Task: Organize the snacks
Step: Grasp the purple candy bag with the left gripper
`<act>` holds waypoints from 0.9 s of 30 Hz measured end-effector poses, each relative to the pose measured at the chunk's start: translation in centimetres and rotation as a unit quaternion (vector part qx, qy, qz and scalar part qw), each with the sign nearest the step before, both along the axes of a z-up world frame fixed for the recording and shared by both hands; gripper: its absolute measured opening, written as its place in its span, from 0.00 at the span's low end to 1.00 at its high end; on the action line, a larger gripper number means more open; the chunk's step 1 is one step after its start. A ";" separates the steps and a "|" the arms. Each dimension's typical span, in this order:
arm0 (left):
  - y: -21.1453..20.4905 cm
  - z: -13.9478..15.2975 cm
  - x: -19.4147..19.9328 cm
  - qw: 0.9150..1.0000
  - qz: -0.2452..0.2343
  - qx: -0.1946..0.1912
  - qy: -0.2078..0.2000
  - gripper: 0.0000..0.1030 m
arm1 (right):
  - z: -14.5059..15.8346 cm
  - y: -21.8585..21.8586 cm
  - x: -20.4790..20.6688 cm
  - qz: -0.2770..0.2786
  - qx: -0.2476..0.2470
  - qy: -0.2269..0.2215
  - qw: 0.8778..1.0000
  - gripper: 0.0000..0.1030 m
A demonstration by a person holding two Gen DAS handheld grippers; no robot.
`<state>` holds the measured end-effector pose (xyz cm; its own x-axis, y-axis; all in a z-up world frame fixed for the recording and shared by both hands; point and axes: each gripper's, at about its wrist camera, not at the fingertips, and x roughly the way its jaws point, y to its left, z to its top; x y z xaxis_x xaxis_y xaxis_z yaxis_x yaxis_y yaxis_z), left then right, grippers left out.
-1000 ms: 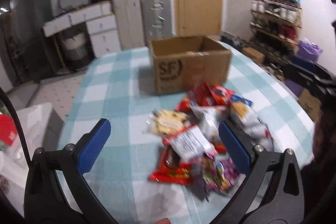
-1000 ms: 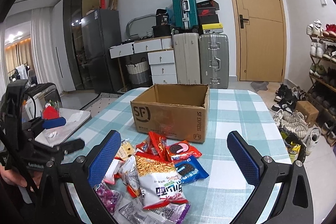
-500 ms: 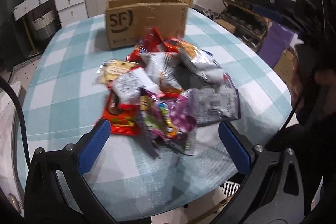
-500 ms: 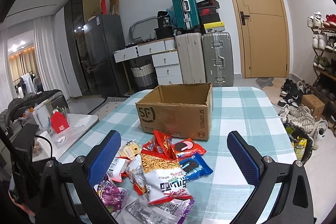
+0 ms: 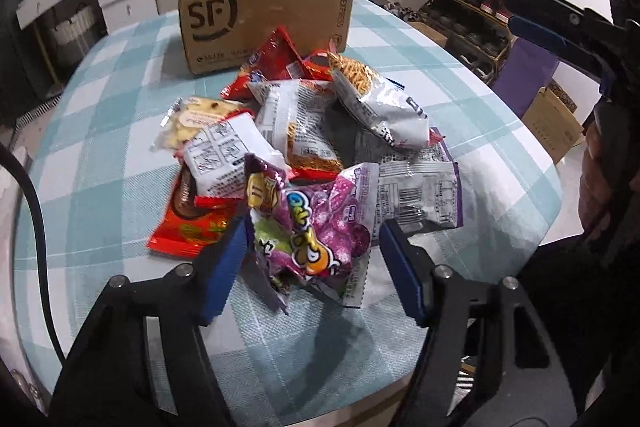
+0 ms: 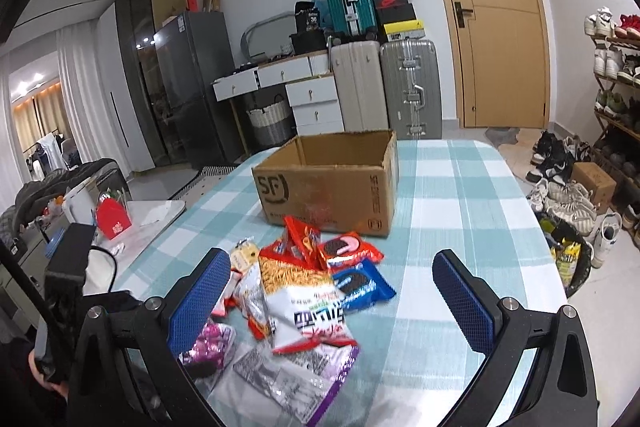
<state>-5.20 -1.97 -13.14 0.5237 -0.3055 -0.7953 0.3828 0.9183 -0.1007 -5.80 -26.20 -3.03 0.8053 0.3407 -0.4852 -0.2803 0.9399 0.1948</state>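
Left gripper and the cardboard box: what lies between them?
In the left wrist view, the snack pile fills the stretch from the left gripper to the cardboard box.

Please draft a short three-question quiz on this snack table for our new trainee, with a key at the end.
1. True or false: the cardboard box already holds snack packets.
2. Which packet lies between the left gripper fingers as they close? A) blue cookie packet B) purple candy bag C) red cookie packet
3. What does the right gripper hold?

Key
1. False: the part of its inside on view shows only bare cardboard.
2. B; the right finger pad is not yet against it.
3. Nothing; its fingers stand wide open above the pile on the checked tablecloth.
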 end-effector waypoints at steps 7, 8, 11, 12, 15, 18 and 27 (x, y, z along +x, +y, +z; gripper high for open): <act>0.0 -0.2 0.1 1.000 -0.015 -0.024 0.010 0.45 | -0.2 -1.2 0.3 -0.010 0.031 0.018 0.999 1.00; -0.1 -0.2 0.1 0.999 -0.017 -0.027 0.012 0.44 | -0.2 -1.3 0.3 -0.010 0.033 0.019 0.999 1.00; -0.1 -0.1 -0.1 0.999 -0.024 -0.035 0.011 0.41 | -0.2 -1.4 0.3 -0.009 0.032 0.018 0.999 1.00; -0.1 -0.1 -0.2 0.999 -0.026 -0.038 0.010 0.40 | -0.2 -1.3 0.3 -0.008 0.031 0.017 0.999 1.00; -0.2 0.0 -0.4 0.999 -0.030 -0.043 0.010 0.31 | -0.3 -1.2 0.3 -0.004 0.028 0.016 0.999 1.00; -0.2 0.0 -0.5 0.999 -0.029 -0.043 0.012 0.31 | -0.3 -1.0 0.3 -0.003 0.027 0.017 0.999 1.00; 0.0 0.3 -0.8 0.998 -0.034 -0.047 0.008 0.30 | -0.6 -1.0 0.4 -0.006 0.029 0.021 0.999 1.00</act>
<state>-6.05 -1.97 -12.84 0.4860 -0.4144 -0.7695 0.4420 0.8761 -0.1926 -5.36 -27.22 -3.59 0.7894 0.3592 -0.4979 -0.2590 0.9301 0.2605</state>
